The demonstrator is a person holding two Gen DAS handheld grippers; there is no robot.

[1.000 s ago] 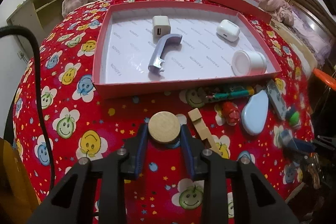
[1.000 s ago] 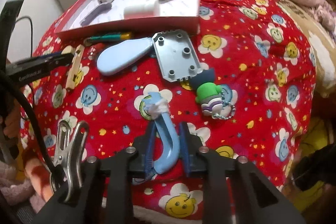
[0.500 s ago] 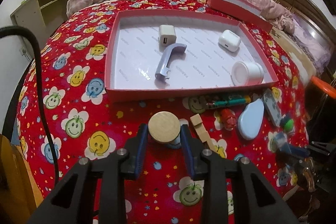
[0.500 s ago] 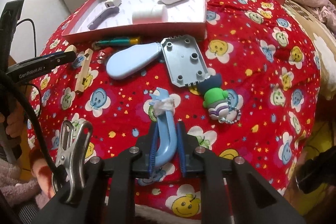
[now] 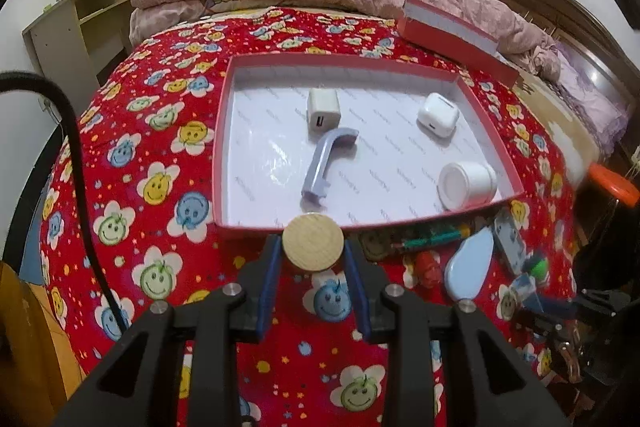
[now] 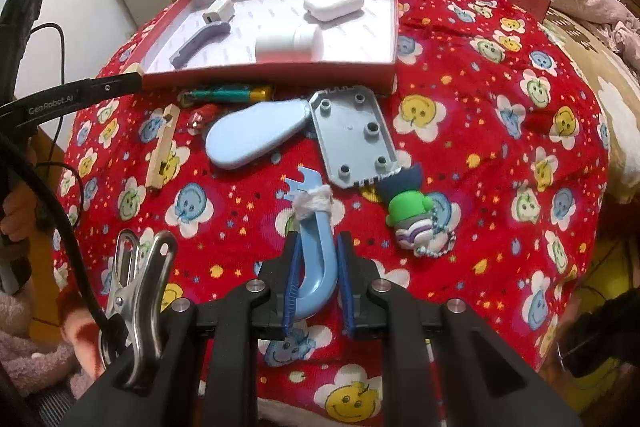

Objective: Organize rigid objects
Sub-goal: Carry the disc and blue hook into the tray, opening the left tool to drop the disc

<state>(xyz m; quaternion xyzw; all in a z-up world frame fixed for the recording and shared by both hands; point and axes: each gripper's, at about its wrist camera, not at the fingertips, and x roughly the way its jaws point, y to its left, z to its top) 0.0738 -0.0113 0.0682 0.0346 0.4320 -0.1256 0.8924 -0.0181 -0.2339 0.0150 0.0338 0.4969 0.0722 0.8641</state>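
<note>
My left gripper [image 5: 313, 255] is shut on a round wooden disc [image 5: 313, 241], held above the bedspread just before the near wall of the red tray [image 5: 224, 131]. In the tray lie a white charger [image 5: 323, 108], a grey-blue hook piece [image 5: 325, 163], a white earbud case [image 5: 438, 115] and a white jar [image 5: 466, 185]. My right gripper [image 6: 318, 259] is shut on a light blue curved hook [image 6: 318, 247] with white tape near its tip. The left gripper's arm [image 6: 72, 97] shows at the left edge of the right wrist view.
Loose on the red smiley bedspread lie a pale blue oval lid [image 6: 256, 137], a grey plate with studs [image 6: 352, 139], a green-capped figure on a chain [image 6: 408, 215], a wooden stick [image 6: 162, 153], a green-yellow pen [image 6: 224, 95] and a metal clip [image 6: 138, 279]. The tray's lid [image 5: 452, 35] leans behind.
The left gripper has risen and moved toward the tray with the disc. The right gripper's jaws have closed tighter on the blue hook and lifted it slightly.
</note>
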